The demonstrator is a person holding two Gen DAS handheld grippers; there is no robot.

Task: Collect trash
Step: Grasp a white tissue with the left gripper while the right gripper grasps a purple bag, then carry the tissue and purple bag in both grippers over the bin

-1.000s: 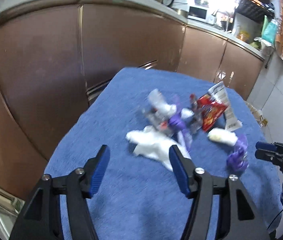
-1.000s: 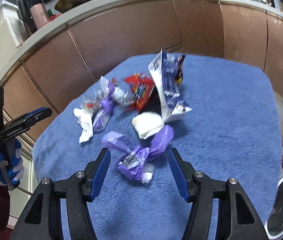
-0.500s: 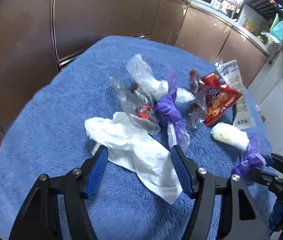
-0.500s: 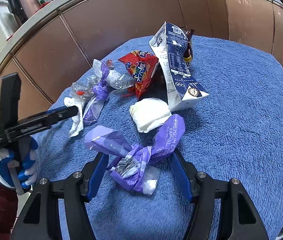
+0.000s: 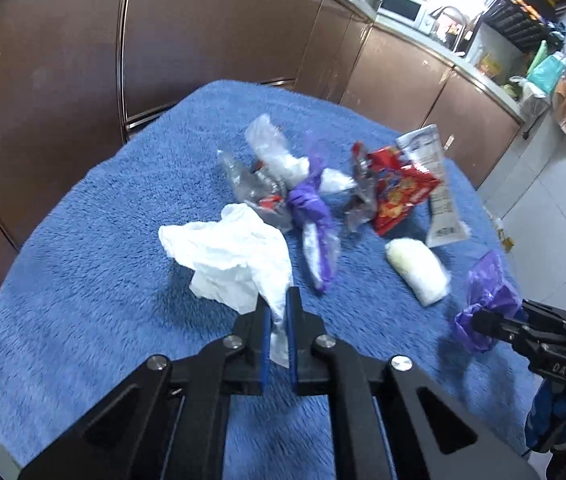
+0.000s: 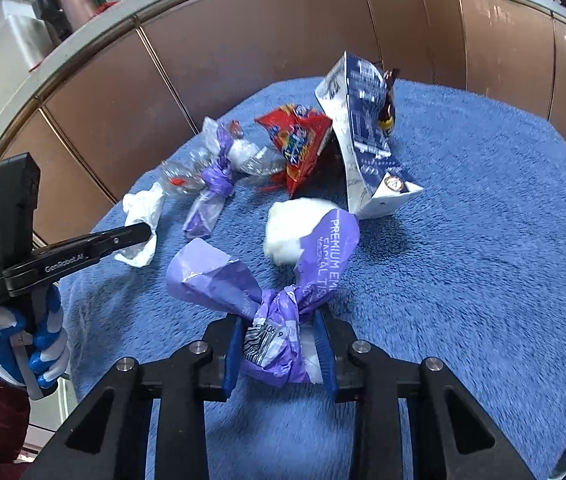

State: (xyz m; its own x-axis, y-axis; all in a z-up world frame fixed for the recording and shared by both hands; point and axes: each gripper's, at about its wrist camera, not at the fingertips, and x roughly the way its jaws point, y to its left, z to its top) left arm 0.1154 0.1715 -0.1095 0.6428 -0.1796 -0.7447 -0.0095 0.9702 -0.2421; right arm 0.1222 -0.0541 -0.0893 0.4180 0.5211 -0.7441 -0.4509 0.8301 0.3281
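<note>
Blue towel (image 5: 83, 280) covers the table under your scattered trash, and your left gripper (image 5: 279, 340) is clamped tight on the trailing corner of the white tissue (image 5: 235, 256) at the towel's near-left part. Your right gripper (image 6: 279, 344) is closing around the knotted purple tissue wrapper (image 6: 275, 280), which sits between its blue pads at the towel's near edge. Farther in on the towel lie the red snack bag (image 6: 299, 140), the blue-and-white carton (image 6: 363, 136) and a white wad (image 6: 287, 228).

A blue fuzzy cloth (image 6: 483, 240) is showing under a white tissue (image 5: 235, 256), a purple wrapper (image 6: 275, 292) and a red snack bag (image 6: 295, 140).
</note>
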